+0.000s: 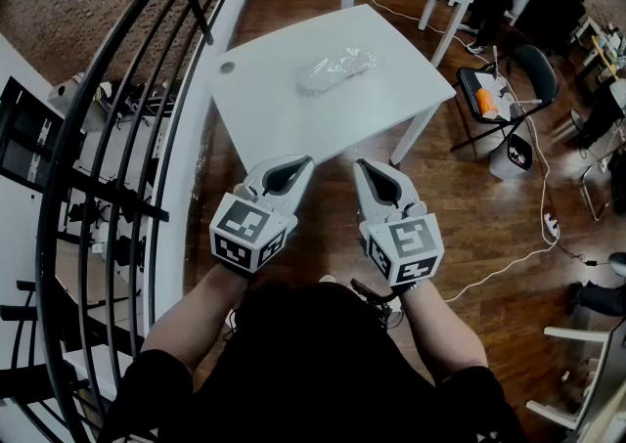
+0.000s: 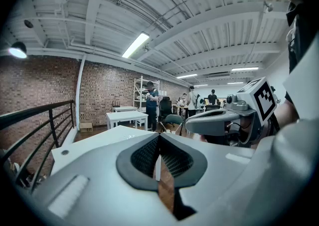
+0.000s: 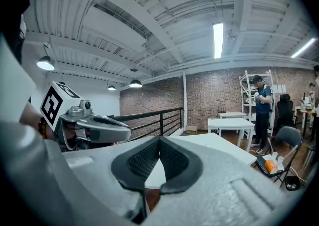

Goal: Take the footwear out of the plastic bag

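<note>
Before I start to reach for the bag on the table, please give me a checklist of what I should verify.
1. Plastic bag lies on the white table: ok.
2. Left gripper empty: ok, jaws together.
3. Right gripper empty: ok, jaws together.
4. Jaws open for a grasp: not ok.
5. Grippers near the bag: not ok, both well short of it.
6. Where the bag opens: cannot tell.

A white desk (image 1: 284,113) stands on the wood floor (image 1: 469,206). A clear bag (image 1: 315,77) lies on it toward the far side, with pale footwear (image 1: 344,66) inside. A round grommet (image 1: 228,66) sits at the desk's left corner.
</note>
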A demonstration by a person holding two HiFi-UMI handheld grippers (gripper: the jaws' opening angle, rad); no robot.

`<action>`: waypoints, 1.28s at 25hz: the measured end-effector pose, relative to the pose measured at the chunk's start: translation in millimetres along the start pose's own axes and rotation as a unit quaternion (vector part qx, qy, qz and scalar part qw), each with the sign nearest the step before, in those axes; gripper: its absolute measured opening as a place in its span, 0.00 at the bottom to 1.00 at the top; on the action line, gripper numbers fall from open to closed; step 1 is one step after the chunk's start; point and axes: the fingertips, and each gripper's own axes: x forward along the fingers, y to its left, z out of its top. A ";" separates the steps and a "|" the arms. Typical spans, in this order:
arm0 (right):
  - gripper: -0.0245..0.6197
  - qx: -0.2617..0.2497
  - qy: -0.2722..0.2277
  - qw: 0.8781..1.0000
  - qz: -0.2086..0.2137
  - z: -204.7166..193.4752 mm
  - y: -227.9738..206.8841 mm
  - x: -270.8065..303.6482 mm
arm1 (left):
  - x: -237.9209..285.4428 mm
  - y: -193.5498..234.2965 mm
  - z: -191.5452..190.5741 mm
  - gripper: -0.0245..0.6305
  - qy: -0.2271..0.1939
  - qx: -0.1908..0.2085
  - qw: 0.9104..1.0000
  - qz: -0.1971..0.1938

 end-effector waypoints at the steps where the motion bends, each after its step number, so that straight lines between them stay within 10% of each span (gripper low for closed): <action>1: 0.03 0.002 0.001 1.000 0.000 0.6 -6.0 3.2 | 6.3 2.7 1.8 0.06 0.002 0.001 1.000 -0.001; 32: 0.03 -0.039 0.080 0.995 -0.040 22.7 -186.5 234.6 | 215.4 193.2 15.3 0.06 0.038 -0.010 0.999 -0.030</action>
